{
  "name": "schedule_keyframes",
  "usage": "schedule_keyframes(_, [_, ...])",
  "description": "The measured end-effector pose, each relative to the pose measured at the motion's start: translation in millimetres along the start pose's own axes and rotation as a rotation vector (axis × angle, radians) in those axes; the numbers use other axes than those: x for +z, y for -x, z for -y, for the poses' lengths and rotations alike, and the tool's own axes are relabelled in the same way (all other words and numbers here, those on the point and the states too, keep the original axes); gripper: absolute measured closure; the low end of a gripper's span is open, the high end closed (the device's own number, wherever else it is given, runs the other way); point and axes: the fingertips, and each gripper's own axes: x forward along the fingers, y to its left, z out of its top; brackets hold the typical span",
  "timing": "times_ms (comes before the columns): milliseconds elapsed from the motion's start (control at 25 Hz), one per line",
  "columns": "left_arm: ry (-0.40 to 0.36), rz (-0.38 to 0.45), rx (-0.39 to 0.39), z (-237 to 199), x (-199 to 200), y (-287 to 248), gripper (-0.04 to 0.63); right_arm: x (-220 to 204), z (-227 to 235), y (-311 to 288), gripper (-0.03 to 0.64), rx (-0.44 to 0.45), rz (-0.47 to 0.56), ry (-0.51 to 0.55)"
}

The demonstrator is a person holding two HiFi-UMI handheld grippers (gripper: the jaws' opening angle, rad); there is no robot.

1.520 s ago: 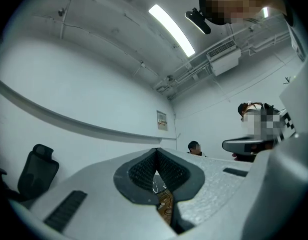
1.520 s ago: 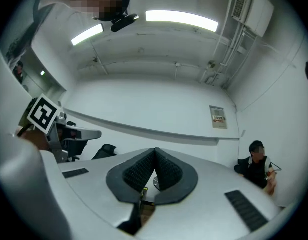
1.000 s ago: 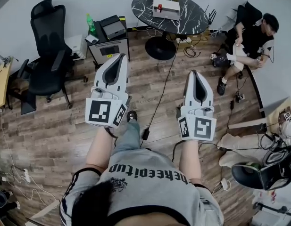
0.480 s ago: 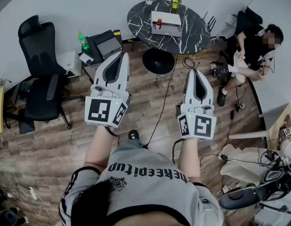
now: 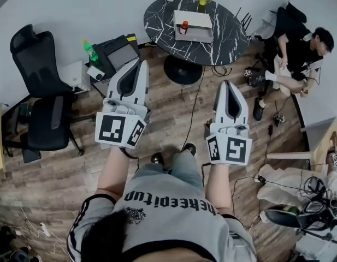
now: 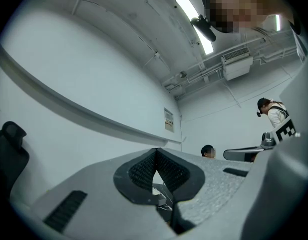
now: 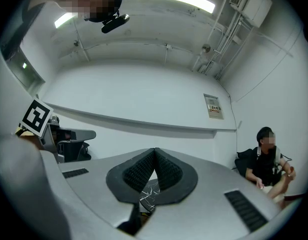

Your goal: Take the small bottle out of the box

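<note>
Well beyond left tool [image 5: 140, 63], small bottle [image 5: 183, 28].

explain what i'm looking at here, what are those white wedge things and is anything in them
A person stands holding a two-jaw gripper in each hand: the left gripper and the right gripper. One picture comes from a camera on that person's head, looking down. The other two come from cameras on the grippers, looking along their jaws. Both are shut, holding nothing. Ahead stands a round black table with a white box and a small red bottle at the box's left side.
</note>
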Motion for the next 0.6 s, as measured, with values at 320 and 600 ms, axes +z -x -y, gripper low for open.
schedule_keyframes(320, [0.001,0.008,0.007,-18,-17,-52,0.592,-16,22,-55,0.617,0.014,-0.001,0.015])
schedule_keyframes(600, [-0.015,0.019,0.034,-26,-25,-124,0.592,-23,69,-119,0.617,0.032,0.015,0.005])
